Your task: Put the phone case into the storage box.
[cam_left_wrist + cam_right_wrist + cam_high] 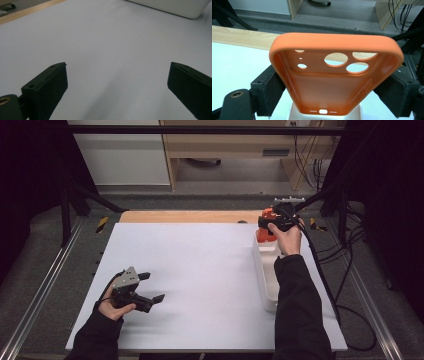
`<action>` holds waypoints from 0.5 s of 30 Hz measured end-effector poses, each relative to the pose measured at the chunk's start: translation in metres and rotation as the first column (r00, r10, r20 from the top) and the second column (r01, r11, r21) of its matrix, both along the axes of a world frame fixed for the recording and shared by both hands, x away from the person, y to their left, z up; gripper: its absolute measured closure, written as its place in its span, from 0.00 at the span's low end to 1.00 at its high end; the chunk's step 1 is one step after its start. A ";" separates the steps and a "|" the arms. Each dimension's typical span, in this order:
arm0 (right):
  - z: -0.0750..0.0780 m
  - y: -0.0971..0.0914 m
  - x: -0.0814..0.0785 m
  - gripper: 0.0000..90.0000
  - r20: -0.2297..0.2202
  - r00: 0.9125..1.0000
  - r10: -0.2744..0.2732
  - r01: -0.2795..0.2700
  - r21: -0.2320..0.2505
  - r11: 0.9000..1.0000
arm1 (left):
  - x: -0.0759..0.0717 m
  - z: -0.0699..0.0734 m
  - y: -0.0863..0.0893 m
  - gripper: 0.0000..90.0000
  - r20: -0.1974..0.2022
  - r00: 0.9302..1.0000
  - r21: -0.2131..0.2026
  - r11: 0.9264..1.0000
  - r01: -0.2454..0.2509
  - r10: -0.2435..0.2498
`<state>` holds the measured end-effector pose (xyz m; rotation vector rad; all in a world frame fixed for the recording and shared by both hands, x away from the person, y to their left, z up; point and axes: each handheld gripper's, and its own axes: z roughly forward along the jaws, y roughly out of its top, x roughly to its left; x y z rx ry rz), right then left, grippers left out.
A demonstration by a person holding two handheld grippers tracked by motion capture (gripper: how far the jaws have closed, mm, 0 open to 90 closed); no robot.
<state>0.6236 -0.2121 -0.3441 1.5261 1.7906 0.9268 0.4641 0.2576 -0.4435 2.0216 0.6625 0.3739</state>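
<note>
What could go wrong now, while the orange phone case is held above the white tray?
1. The right gripper pinches the orange phone case only by its two soft side walls; the case may flex and slip out.
2. The case hangs over the far end of the white tray, so it might drop onto the rim or the table instead of inside.
3. The left gripper rests open far away and cannot help.
</note>
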 end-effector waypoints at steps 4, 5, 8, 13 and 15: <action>-0.006 0.000 0.003 0.17 -0.009 1.000 -0.006 0.006 -0.001 1.000 | 0.000 0.000 0.000 0.03 0.000 1.000 0.000 1.000 0.001 -0.001; -0.007 0.000 0.003 0.17 -0.010 1.000 -0.009 0.009 0.000 1.000 | 0.000 0.000 0.000 0.03 0.000 1.000 0.001 1.000 0.002 -0.002; -0.010 0.001 0.005 0.17 -0.015 1.000 -0.011 0.011 -0.004 1.000 | 0.000 -0.001 -0.001 0.03 -0.001 1.000 0.004 1.000 0.004 -0.004; -0.014 0.003 0.006 0.17 -0.025 1.000 -0.013 0.013 -0.009 1.000 | 0.000 -0.001 -0.001 0.03 -0.001 1.000 0.006 1.000 0.006 -0.006; -0.016 0.003 0.007 0.17 -0.031 0.999 -0.018 0.018 -0.007 1.000 | 0.000 -0.001 -0.001 0.03 -0.001 1.000 0.005 1.000 0.005 -0.005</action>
